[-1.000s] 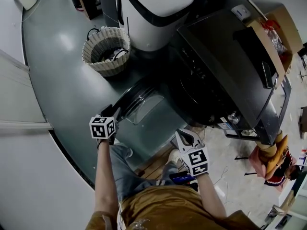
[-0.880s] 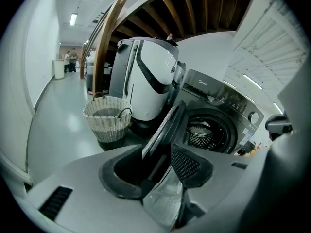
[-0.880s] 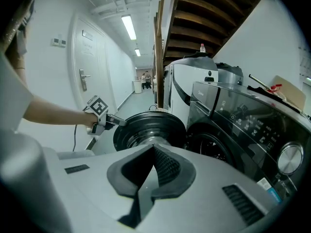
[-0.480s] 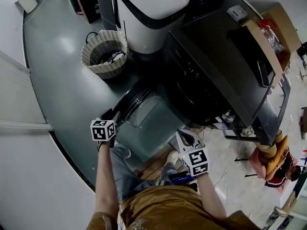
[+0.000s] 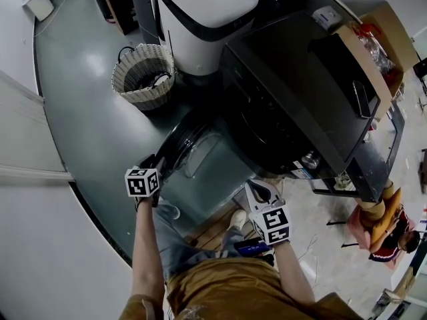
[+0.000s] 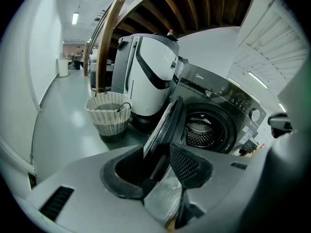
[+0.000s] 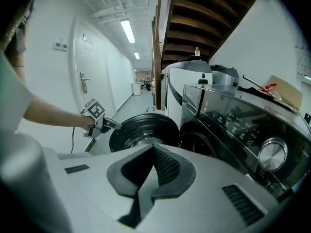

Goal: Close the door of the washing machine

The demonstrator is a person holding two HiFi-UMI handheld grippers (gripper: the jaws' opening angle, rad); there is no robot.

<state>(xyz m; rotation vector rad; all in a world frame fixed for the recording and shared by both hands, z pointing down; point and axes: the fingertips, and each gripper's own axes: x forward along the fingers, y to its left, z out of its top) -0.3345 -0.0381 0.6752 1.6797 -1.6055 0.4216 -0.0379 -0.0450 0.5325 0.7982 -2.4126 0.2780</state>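
Observation:
The black washing machine [image 5: 300, 92] stands with its round door [image 5: 193, 149] swung out towards me. My left gripper [image 5: 152, 162] is at the door's outer rim. In the left gripper view the rim [image 6: 167, 125] runs between the two jaws [image 6: 160, 166], which have just been closing and now press on it. Behind the door the drum [image 6: 201, 132] shows. My right gripper [image 5: 257, 189] hangs low in front of the machine, shut and holding nothing. Its own view looks over the closed jaws [image 7: 153, 164] at the door [image 7: 143, 130] and the left gripper [image 7: 109, 124].
A wicker basket [image 5: 142, 75] stands on the grey floor left of a white appliance [image 5: 207, 12]. A cardboard box [image 5: 377, 39] rests by the machine's top at the right. My legs are below the door.
The door has swung a little nearer the machine's front, with the left gripper staying at its rim. The right gripper has barely shifted in the picture.

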